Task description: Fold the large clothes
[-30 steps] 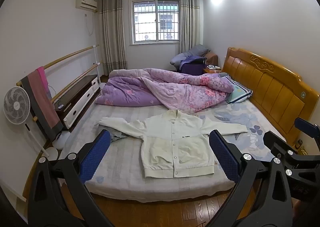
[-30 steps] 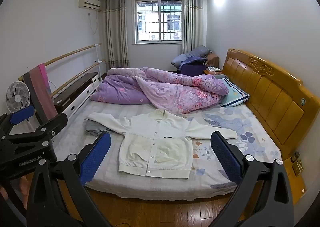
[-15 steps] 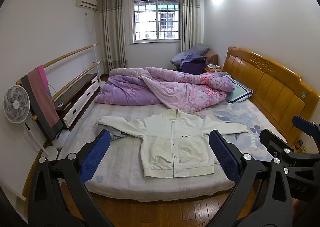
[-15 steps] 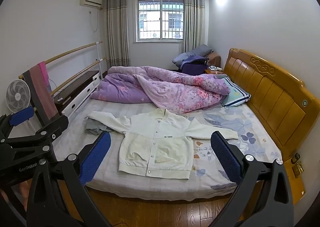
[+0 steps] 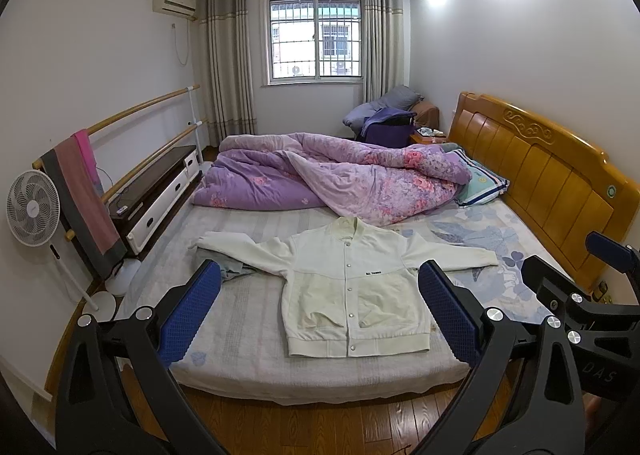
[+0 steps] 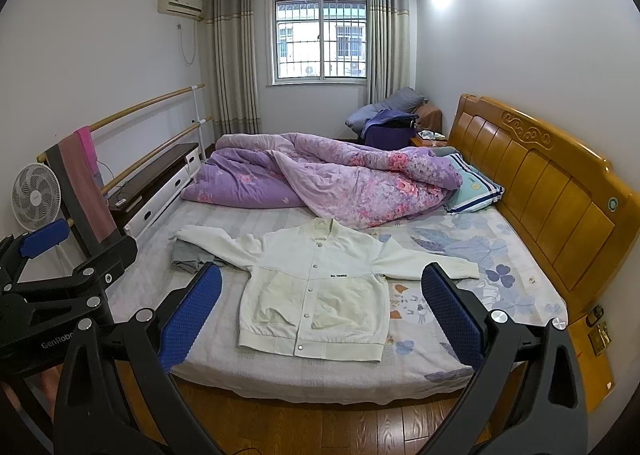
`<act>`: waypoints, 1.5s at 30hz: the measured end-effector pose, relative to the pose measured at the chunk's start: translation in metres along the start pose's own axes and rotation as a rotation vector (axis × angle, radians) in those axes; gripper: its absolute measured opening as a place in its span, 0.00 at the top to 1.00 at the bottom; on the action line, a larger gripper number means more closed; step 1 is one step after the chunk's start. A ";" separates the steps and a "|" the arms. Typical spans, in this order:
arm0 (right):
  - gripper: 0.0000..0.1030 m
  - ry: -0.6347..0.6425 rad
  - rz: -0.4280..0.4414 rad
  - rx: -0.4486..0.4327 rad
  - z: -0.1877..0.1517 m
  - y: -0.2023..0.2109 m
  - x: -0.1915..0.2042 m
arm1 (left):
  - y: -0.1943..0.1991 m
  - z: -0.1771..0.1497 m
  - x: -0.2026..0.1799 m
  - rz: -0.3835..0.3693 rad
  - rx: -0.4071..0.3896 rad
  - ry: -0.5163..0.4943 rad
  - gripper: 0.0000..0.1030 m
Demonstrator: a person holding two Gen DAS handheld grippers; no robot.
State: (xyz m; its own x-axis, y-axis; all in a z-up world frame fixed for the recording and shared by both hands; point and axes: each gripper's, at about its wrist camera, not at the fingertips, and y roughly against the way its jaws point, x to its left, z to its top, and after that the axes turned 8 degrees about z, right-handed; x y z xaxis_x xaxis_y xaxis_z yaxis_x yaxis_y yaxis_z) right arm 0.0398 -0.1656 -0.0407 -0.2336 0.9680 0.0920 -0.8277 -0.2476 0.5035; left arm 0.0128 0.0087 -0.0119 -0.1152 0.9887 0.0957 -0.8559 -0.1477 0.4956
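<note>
A cream button-up jacket (image 5: 352, 291) (image 6: 316, 295) lies flat on the bed, front up, both sleeves spread sideways and its hem toward the near edge. A grey garment (image 5: 228, 267) (image 6: 188, 259) is partly hidden under its left sleeve. My left gripper (image 5: 320, 311) hovers open over the floor in front of the bed, well short of the jacket, holding nothing. My right gripper (image 6: 320, 311) is open too, at a similar distance, and is empty. Each gripper shows at the edge of the other's view.
A rumpled purple floral quilt (image 5: 332, 179) covers the far half of the mattress (image 5: 240, 335), with a striped pillow (image 5: 480, 183) by the wooden headboard (image 5: 552, 183). A standing fan (image 5: 32, 207), rails with a hung towel (image 5: 80, 191) and a low cabinet (image 5: 156, 191) line the left wall. Wooden floor lies in front of the bed.
Both views have drifted slightly upward and closer to the bed. The jacket lies as it did, and both grippers stay open.
</note>
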 end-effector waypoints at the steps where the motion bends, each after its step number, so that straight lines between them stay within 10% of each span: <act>1: 0.06 -0.002 0.003 0.001 0.000 0.000 -0.003 | -0.001 0.000 0.001 -0.001 0.002 0.001 0.04; 45: 0.06 -0.010 0.008 0.013 -0.001 -0.019 0.002 | -0.024 0.004 -0.002 0.004 0.005 0.000 0.04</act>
State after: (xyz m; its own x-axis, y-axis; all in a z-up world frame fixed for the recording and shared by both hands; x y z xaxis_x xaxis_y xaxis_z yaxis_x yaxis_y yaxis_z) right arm 0.0545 -0.1590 -0.0507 -0.2349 0.9664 0.1048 -0.8190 -0.2548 0.5141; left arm 0.0354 0.0102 -0.0200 -0.1187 0.9882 0.0971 -0.8529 -0.1515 0.4996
